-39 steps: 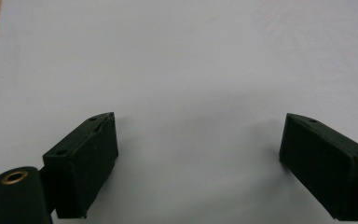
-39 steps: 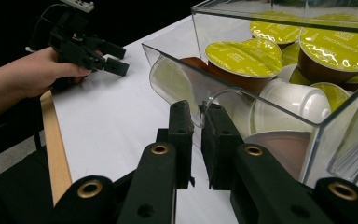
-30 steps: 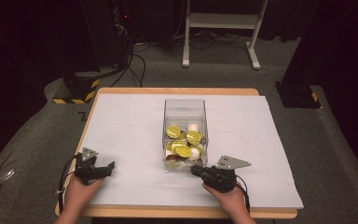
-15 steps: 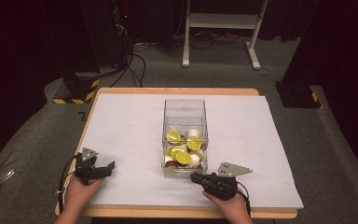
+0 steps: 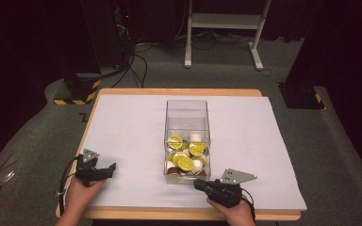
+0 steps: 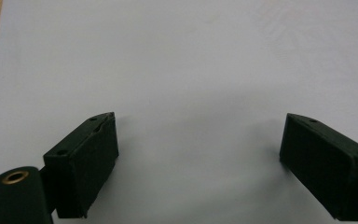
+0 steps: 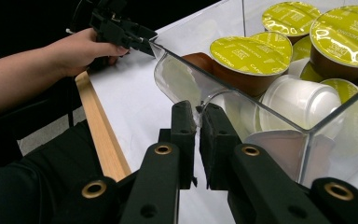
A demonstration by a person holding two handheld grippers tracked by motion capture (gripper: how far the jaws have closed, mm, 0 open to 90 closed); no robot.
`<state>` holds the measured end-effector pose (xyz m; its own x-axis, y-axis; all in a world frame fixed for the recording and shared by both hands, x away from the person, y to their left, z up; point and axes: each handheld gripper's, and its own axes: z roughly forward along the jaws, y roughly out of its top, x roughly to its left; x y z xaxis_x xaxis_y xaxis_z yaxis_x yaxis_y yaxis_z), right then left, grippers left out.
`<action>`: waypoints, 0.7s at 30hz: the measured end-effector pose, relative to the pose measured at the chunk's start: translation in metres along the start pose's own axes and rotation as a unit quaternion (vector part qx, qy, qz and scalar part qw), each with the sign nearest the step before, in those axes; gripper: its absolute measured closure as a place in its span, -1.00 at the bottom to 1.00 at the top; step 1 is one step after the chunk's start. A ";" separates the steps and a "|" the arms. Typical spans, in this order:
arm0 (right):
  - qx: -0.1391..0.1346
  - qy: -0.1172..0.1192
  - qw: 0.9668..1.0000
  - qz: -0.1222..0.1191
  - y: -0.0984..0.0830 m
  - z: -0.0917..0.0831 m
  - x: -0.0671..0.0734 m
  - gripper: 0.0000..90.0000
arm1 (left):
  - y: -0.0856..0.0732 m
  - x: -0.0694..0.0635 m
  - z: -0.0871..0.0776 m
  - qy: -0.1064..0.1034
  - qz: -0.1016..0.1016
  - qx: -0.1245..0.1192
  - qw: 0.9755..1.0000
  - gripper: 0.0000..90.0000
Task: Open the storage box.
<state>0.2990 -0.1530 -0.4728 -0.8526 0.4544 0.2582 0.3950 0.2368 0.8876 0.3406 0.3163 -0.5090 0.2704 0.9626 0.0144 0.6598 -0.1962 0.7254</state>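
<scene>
Right gripper point(image 7: 196, 122) has clamped the clear plastic box's point(image 5: 187, 109) near wall; left gripper point(image 6: 198, 154) gapes empty; moving it remains.

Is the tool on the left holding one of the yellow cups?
No, the left tool has its jaws wide apart over bare white table cover.

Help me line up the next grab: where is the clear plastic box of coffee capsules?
In the high view the clear plastic box stands mid-table on the white sheet, with the right gripper shut on its near wall.
</scene>
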 end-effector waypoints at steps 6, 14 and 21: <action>-0.001 0.002 1.000 0.002 -0.003 -0.004 0.002 0.88 | 0.000 0.000 0.000 0.000 0.000 0.000 1.000 -0.74; -0.002 0.004 1.000 0.003 -0.005 -0.006 0.005 0.88 | 0.000 0.000 0.000 0.000 0.000 -0.001 1.000 -0.74; -0.003 0.002 1.000 0.002 -0.006 -0.006 0.005 0.82 | 0.000 0.000 0.000 0.000 0.000 0.000 1.000 -0.74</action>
<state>0.2906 -0.1572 -0.4748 -0.8522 0.4525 0.2626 0.3957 0.2293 0.8893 0.3406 0.3162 -0.5090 0.2699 0.9628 0.0142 0.6598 -0.1956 0.7256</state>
